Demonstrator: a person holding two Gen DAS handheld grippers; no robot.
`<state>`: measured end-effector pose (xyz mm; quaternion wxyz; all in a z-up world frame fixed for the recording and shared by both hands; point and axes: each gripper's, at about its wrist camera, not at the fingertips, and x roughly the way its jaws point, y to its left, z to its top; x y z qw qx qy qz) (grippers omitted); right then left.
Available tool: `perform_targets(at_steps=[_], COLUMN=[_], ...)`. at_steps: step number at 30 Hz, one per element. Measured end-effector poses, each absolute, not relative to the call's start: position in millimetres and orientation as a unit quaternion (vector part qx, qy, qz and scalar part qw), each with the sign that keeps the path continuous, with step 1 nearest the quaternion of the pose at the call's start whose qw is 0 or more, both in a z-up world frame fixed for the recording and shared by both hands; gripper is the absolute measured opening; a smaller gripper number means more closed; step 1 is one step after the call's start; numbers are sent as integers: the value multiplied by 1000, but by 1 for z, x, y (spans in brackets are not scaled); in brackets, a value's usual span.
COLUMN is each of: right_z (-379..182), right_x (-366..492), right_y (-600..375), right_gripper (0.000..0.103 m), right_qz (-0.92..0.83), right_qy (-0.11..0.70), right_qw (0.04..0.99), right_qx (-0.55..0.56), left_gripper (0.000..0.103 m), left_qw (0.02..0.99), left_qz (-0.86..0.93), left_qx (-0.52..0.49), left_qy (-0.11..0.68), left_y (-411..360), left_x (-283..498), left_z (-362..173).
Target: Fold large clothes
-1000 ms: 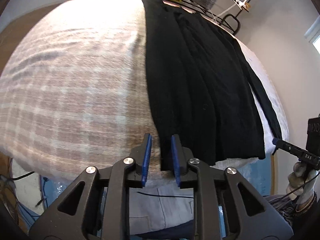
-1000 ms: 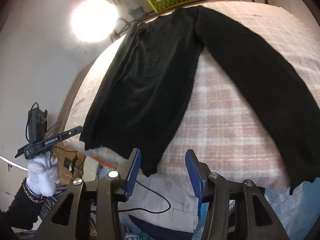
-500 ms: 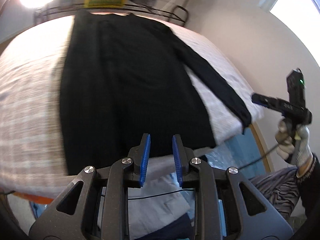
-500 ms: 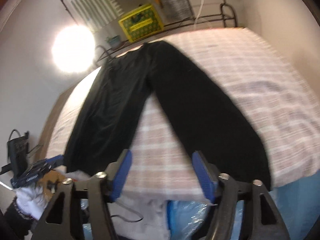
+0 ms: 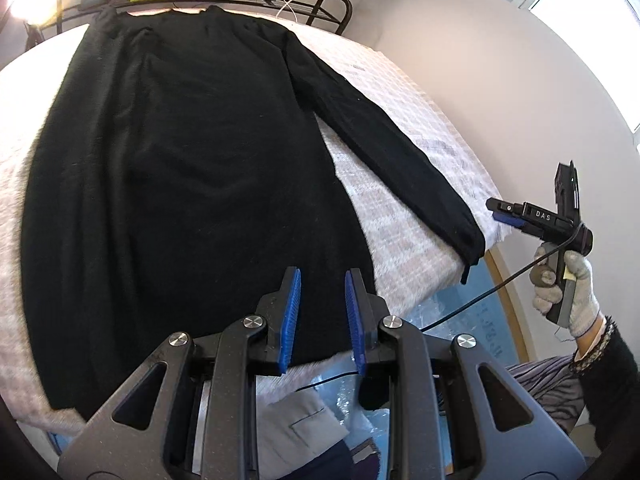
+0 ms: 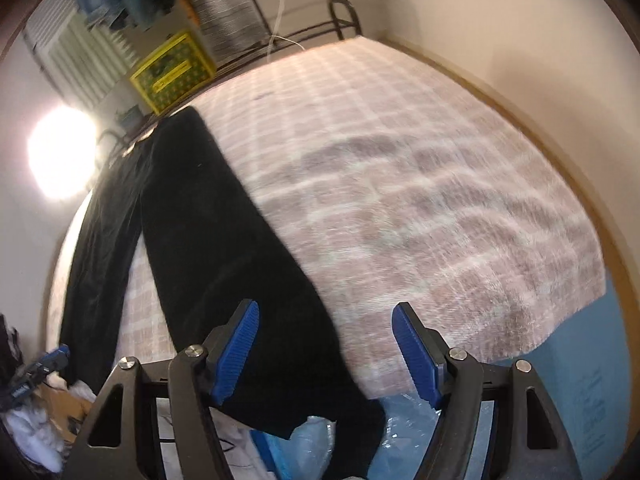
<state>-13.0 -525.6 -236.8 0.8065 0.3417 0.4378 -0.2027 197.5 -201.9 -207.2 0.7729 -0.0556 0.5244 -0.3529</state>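
A long black knit garment [image 5: 192, 168] lies flat on the bed's pink plaid blanket [image 5: 384, 216], its hem at the near edge. One sleeve [image 5: 392, 148] runs out to the bed's right corner, and its cuff hangs over the edge. My left gripper [image 5: 323, 276] hovers over the right part of the hem, its jaws a narrow gap apart with nothing between them. In the right wrist view the same sleeve [image 6: 240, 260] runs down under my right gripper [image 6: 326, 308], which is open wide and empty above the cuff. A gloved hand holds that right gripper [image 5: 500, 210] just off the corner.
A yellow-green crate [image 6: 172, 68] and a black metal rack [image 5: 332, 8] stand behind the bed's far end. A wall runs close along the right side. Blue plastic-wrapped bed sides [image 6: 580, 360] and a pale grey cloth [image 5: 296, 432] lie below the near edge. A bright lamp [image 6: 60, 156] glares at left.
My left gripper has slid right along the near edge, from the hem's left corner to its right part. My right gripper has swung right over the sleeve cuff, and its jaws have widened.
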Motion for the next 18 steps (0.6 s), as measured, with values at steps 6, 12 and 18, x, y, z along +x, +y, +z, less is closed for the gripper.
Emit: perform_targets(at_steps=[6,12,18], right_z=[-252,-265,-238], right_x=[-9,5,11], right_y=[-534,-517,-504], right_gripper=[59,9,2], right_qz=[-143,-113,-97], right_qy=[443,475,439], right_qw=[798,789,805], right_qx=[382,373,386], left_gripper=[22,22,22], left_qw=[762,758,757], left_qz=[-363,-368,-368], left_qx=[-69,-69,-87], left_qy=[531,535,532], left_y=[-221,-226,-213], left_x=[206,205,207], left_z=[-214,-219,-216])
